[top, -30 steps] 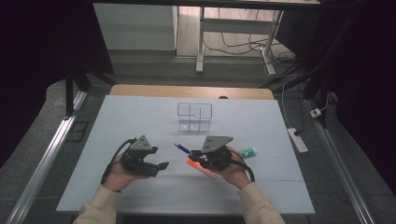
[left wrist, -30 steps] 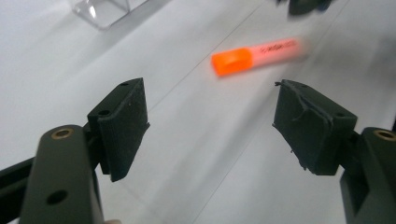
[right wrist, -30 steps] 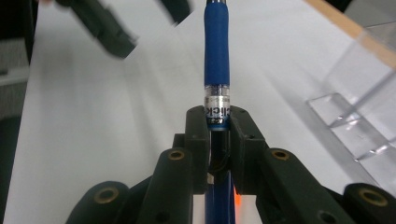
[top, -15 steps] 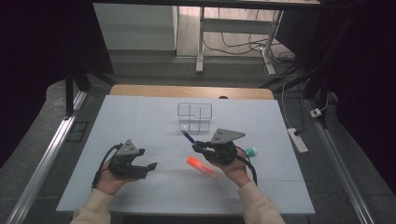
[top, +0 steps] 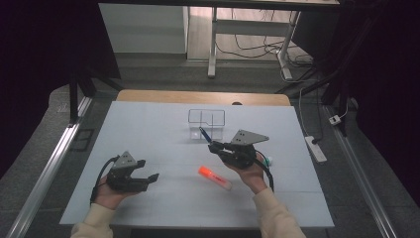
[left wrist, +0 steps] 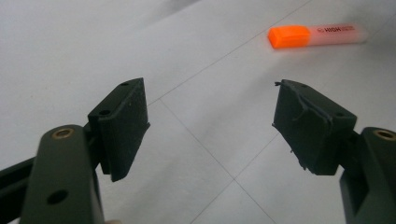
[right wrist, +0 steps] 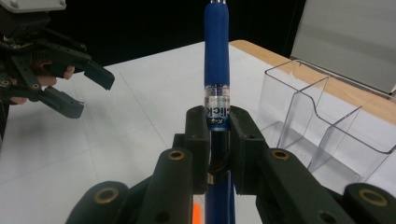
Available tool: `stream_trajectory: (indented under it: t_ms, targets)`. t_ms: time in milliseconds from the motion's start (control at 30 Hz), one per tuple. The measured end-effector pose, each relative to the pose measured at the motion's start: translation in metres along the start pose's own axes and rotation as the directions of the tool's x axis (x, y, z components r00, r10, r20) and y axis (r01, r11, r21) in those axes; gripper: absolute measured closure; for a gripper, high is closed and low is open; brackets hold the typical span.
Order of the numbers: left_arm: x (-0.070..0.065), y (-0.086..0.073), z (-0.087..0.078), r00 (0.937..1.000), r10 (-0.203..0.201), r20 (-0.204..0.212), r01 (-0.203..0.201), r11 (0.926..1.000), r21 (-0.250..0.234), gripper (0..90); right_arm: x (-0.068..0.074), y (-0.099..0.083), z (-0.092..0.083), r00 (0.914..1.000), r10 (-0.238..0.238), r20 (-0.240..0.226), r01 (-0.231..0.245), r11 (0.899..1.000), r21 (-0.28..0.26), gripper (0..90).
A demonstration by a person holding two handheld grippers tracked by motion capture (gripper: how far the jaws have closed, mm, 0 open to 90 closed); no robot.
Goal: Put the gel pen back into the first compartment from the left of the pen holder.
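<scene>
- The right gripper (top: 214, 145), at the frame's centre, is clamping a blue pen (right wrist: 216, 70) just below the clear organizer (top: 206, 118).
- The left gripper (top: 148, 170) is gaping wide at lower left, gripping nothing.
- An orange highlighter (top: 215, 178) is lying between them.

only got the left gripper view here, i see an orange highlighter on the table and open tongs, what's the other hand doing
Observer: The right tongs are shut on a blue pen, its grip end sticking out beyond the pads.
Operator: anywhere to put it
Observer: A clear plastic holder with compartments stands at the far middle of the table.
Operator: how close is the pen to it
Observer: In the high view the pen's tip sits just in front of the holder, not inside it.
</scene>
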State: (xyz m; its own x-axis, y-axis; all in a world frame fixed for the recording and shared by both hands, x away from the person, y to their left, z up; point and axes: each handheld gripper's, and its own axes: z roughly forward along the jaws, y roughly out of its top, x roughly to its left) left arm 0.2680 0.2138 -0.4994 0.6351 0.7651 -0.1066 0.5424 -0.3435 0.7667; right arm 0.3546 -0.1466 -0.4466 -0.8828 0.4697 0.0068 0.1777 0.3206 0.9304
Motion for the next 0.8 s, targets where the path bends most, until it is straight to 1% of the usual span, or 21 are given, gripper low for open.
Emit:
stream_trajectory:
  t_ms: [300, 333, 400, 567, 600, 800]
  targets:
    - [0.000, -0.003, -0.002, 1.0000, -0.005, 0.006, 0.006, 1.0000, -0.005, 26.5, -0.003, 0.006, 0.002, 1.0000, -0.003, 0.006, 0.003, 1.000, -0.017, 79.1]
    - [0.000, -0.003, -0.002, 0.9999, -0.006, 0.009, 0.006, 1.0000, -0.003, 26.5, -0.004, 0.007, 0.002, 1.0000, 0.000, 0.010, 0.000, 1.000, -0.024, 79.1]
    - [0.000, -0.003, -0.003, 0.9999, -0.003, 0.011, 0.003, 1.0000, -0.001, 26.6, -0.006, 0.009, 0.004, 0.9997, 0.023, 0.009, -0.022, 0.999, -0.039, 79.2]
    - [0.001, -0.004, -0.003, 0.9999, -0.003, 0.013, 0.003, 1.0000, 0.000, 26.5, -0.007, 0.012, 0.008, 0.9996, 0.024, 0.016, -0.023, 0.999, -0.043, 79.2]
    - [0.001, -0.004, -0.003, 0.9999, -0.002, 0.015, 0.002, 1.0000, 0.001, 26.5, -0.008, 0.014, 0.010, 0.9993, 0.029, 0.023, -0.028, 0.998, -0.051, 79.1]
    - [0.002, -0.005, -0.003, 0.9998, -0.006, 0.021, 0.006, 0.9999, 0.010, 26.5, -0.009, 0.018, 0.014, 0.9992, 0.030, 0.027, -0.028, 0.998, -0.058, 79.1]
